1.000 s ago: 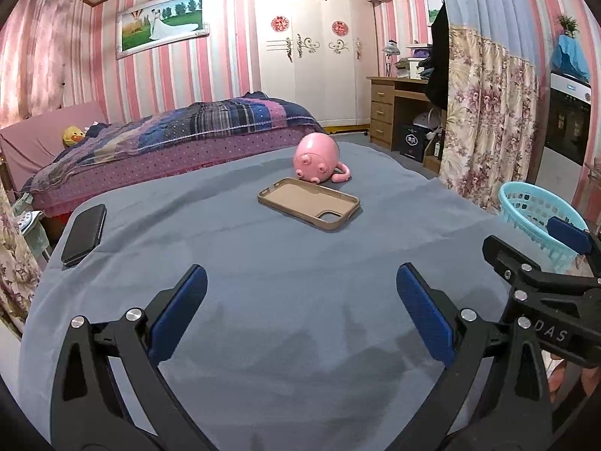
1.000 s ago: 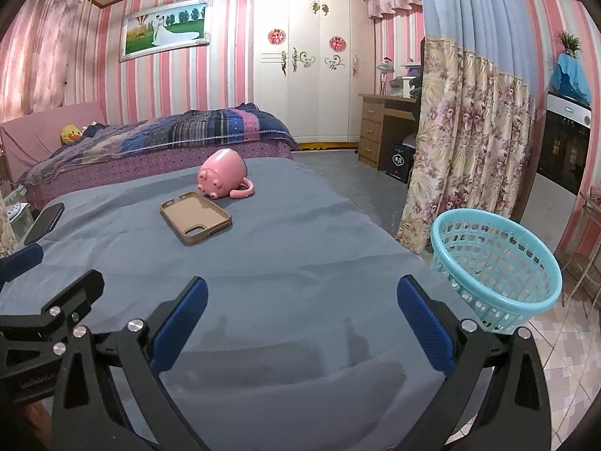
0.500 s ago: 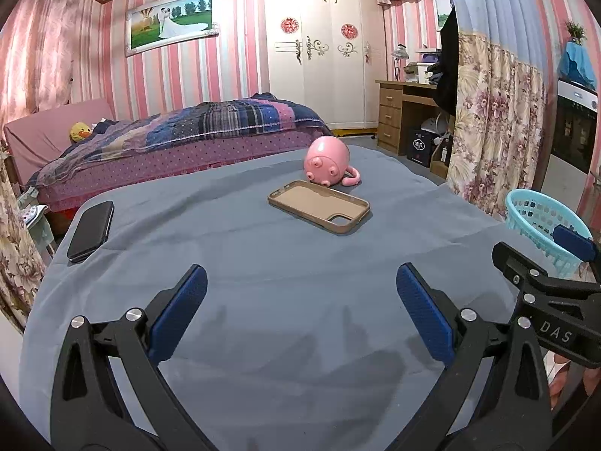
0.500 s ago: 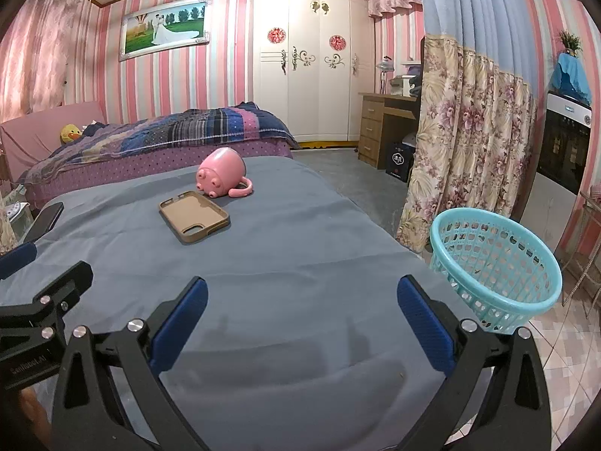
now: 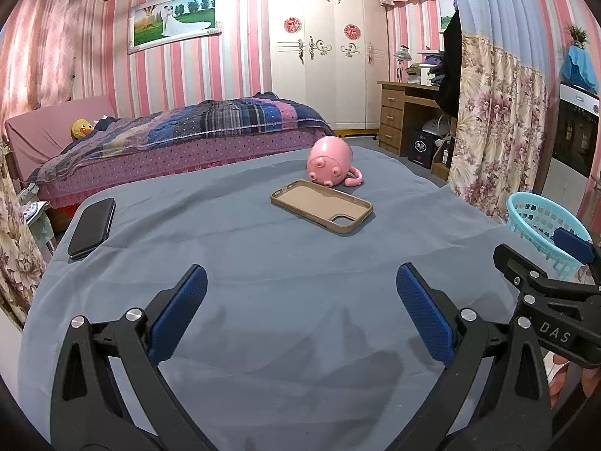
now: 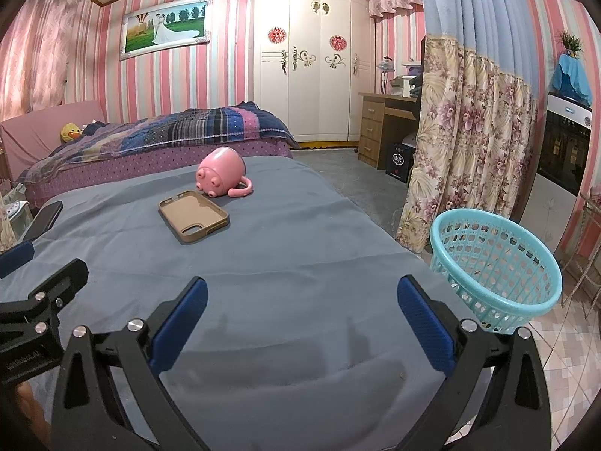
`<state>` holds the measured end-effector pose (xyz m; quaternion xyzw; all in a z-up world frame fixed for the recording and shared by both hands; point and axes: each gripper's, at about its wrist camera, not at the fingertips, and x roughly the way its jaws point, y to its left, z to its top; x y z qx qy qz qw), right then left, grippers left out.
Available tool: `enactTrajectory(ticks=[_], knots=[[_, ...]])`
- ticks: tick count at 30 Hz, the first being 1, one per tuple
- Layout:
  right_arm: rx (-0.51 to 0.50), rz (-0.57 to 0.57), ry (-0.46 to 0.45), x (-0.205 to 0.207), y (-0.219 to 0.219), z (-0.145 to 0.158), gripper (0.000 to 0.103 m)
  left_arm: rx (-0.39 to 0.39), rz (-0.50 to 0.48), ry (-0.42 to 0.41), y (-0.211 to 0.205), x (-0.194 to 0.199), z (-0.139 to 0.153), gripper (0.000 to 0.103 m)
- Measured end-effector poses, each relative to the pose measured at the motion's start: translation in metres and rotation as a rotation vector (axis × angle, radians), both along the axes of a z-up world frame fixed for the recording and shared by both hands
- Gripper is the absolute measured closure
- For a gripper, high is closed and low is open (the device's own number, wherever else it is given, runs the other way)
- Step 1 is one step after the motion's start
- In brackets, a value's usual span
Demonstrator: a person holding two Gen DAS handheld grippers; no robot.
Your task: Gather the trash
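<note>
Right wrist view: both my grippers, left (image 5: 300,312) and right (image 6: 300,312), hang wide open and empty over the grey cloth (image 6: 300,255). Phone case (image 6: 194,216) lies touching the pink mug (image 6: 222,177); basket (image 6: 496,263) waits right. I'd approach low and pinch one edge.

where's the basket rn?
The basket stands on the floor off the right edge of the grey bed, beside the floral curtain; right wrist view shows it whole.
</note>
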<state>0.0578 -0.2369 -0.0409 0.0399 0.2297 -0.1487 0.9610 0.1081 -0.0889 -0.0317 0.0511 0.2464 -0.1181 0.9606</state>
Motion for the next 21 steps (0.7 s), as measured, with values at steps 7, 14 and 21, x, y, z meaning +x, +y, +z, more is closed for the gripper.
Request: enactTrajectory(ticks=[7,14,21], knots=[[-0.006,0.003,0.004,0.0001,0.0002,-0.0010,0.005,-0.003,0.008,0.002,0.0008,0.0010,-0.0003,0.005],[-0.005,0.006,0.009,0.0011,0.0003,-0.0006,0.005,-0.010,0.013,0.005,0.0023,0.0015,-0.0009,0.005],[-0.008,0.007,0.010,0.0016,0.0002,-0.0012,0.005,-0.014,0.020,0.004,0.0056,0.0020,-0.0018,0.006]])
